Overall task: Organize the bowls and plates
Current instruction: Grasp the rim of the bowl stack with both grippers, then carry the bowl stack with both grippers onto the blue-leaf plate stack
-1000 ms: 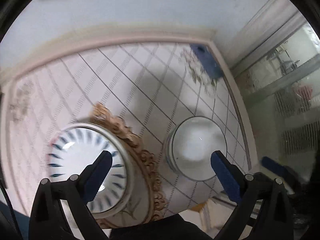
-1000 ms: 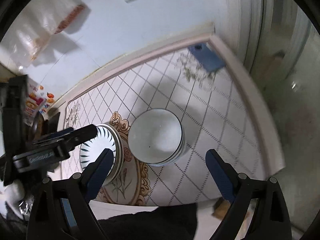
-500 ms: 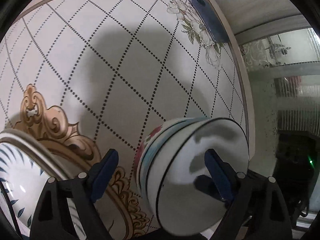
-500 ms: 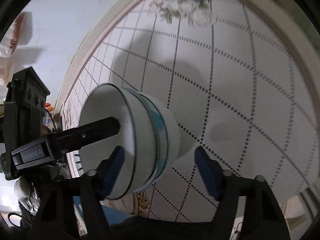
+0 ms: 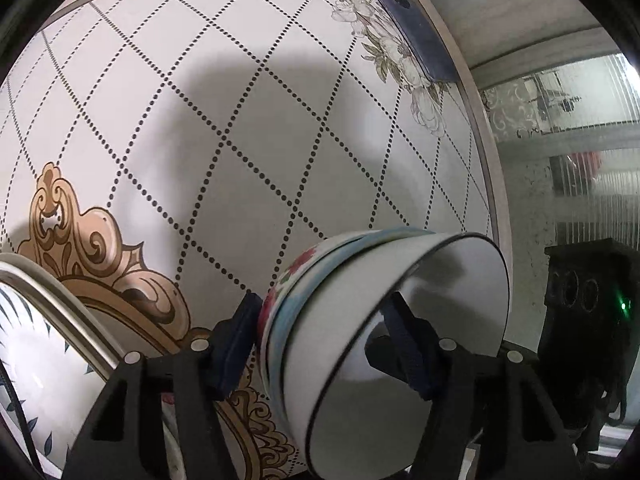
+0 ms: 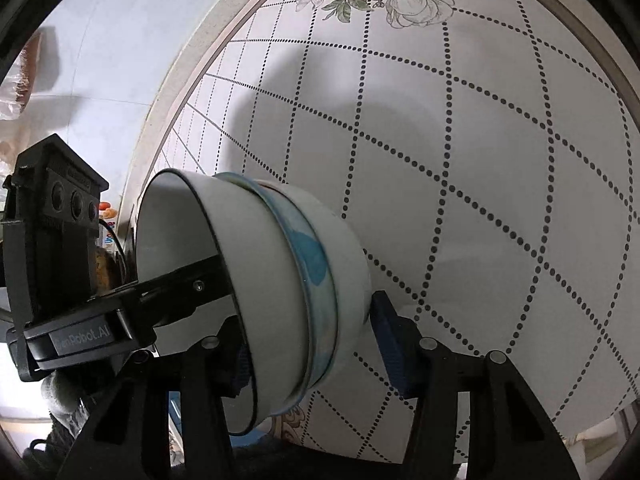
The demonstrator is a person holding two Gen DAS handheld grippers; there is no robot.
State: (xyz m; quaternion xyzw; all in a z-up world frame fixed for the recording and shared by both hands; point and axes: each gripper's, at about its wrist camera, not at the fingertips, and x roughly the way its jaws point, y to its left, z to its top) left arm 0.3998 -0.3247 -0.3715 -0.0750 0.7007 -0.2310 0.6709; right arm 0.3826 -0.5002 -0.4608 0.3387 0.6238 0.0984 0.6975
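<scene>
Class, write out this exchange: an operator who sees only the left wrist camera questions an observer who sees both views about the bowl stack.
Operator: Is the right gripper on the stack as well?
Observer: Yes. The right gripper straddles the wall of the bowl stack. Its jaws are closing, with one finger inside and one outside.
Operator: Any marking on that side of the stack?
Observer: Yes, a blue patch shows on the stack's side.

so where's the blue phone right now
The blue phone lies at the table's far right corner, beside the printed flowers, beyond the bowl stack.
</scene>
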